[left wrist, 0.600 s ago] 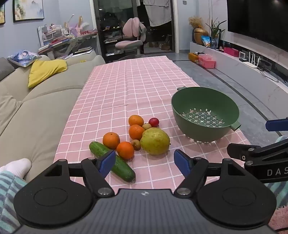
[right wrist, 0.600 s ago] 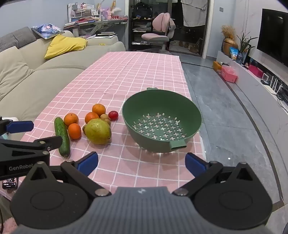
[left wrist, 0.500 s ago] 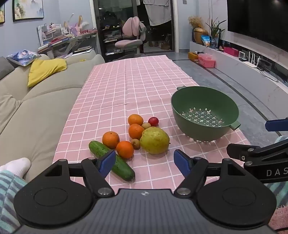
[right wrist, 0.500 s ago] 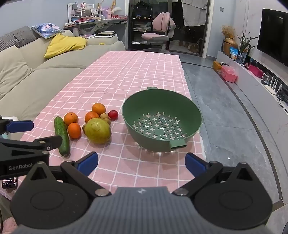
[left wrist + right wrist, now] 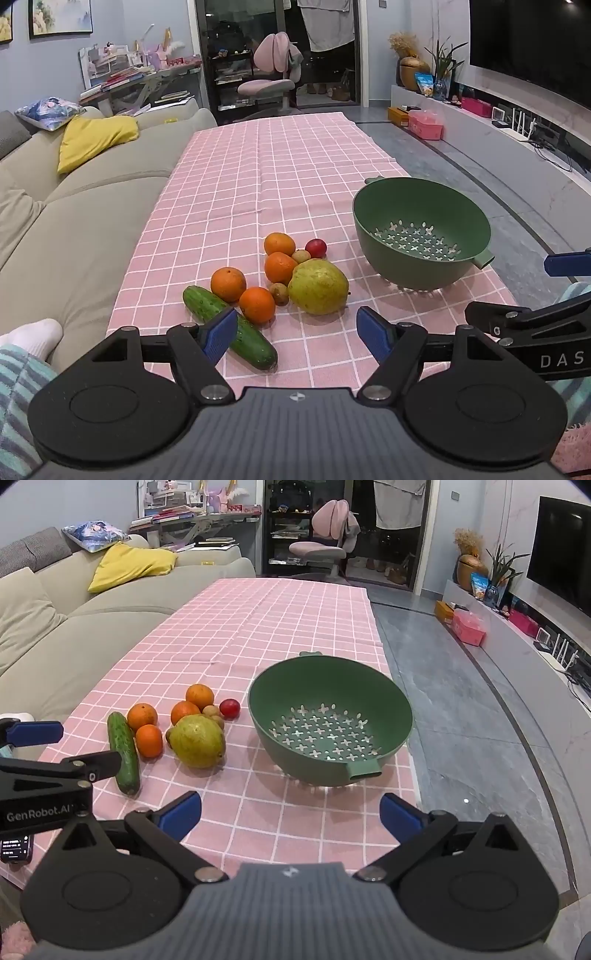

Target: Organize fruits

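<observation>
On the pink checked tablecloth (image 5: 258, 177) lies a cluster of produce: a big yellow-green pear (image 5: 317, 286) (image 5: 197, 740), several oranges (image 5: 228, 284) (image 5: 149, 740), small brown fruits (image 5: 279, 293), a small red fruit (image 5: 316, 248) (image 5: 229, 708) and a cucumber (image 5: 229, 326) (image 5: 123, 753). An empty green colander (image 5: 421, 236) (image 5: 328, 720) stands right of them. My left gripper (image 5: 297, 334) hovers open near the cucumber and pear, holding nothing. My right gripper (image 5: 290, 816) is open above the cloth, in front of the colander.
A beige sofa (image 5: 74, 192) with a yellow cushion (image 5: 96, 138) runs along the table's left side. Grey floor (image 5: 472, 716) lies right of the table edge, with a TV shelf (image 5: 517, 147) beyond. A person's socked foot (image 5: 31, 336) shows at lower left.
</observation>
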`<state>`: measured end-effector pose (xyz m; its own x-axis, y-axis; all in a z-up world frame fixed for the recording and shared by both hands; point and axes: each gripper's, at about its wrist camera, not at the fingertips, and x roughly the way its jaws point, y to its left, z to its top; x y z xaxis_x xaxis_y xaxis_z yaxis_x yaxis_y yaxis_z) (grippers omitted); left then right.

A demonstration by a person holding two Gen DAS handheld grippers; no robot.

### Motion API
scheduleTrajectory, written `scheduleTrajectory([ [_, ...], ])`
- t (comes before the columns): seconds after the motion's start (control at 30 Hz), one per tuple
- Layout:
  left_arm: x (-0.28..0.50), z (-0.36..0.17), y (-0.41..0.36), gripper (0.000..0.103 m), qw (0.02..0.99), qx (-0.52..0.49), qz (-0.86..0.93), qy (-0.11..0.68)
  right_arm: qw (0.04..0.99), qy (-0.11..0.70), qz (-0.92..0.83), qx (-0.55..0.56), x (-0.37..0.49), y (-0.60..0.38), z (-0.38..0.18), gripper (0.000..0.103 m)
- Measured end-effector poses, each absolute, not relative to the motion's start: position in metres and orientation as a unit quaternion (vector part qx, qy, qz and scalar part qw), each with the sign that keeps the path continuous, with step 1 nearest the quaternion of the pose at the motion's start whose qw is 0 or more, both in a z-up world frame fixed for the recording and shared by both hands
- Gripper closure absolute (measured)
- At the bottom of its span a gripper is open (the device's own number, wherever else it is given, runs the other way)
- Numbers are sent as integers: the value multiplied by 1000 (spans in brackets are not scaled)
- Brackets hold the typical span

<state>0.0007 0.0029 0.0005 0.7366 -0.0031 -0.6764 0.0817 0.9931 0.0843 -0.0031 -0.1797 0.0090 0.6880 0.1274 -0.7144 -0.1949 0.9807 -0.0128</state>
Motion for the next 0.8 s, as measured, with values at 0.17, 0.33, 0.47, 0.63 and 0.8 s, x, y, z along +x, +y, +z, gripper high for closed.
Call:
scheduleTrajectory([
  [0.17, 1, 1, 4, 17, 930, 51, -21, 363, 916, 391, 82, -43, -3, -181, 8, 4],
  [0.33, 1, 1, 4, 17, 930, 51, -21, 363, 914, 394, 81, -43, -3, -181, 10, 4],
  [0.47, 1, 0, 5, 17, 930, 51, -20, 364, 913, 398, 80, -45, -1, -180, 9, 4],
  [0.63, 0, 0, 5, 17, 930, 50, -20, 364, 912, 400, 79, -46, -1, -180, 9, 4],
  [0.8, 0, 0, 6, 17, 929, 49, -19, 366, 911, 402, 78, -46, -1, -180, 9, 4],
])
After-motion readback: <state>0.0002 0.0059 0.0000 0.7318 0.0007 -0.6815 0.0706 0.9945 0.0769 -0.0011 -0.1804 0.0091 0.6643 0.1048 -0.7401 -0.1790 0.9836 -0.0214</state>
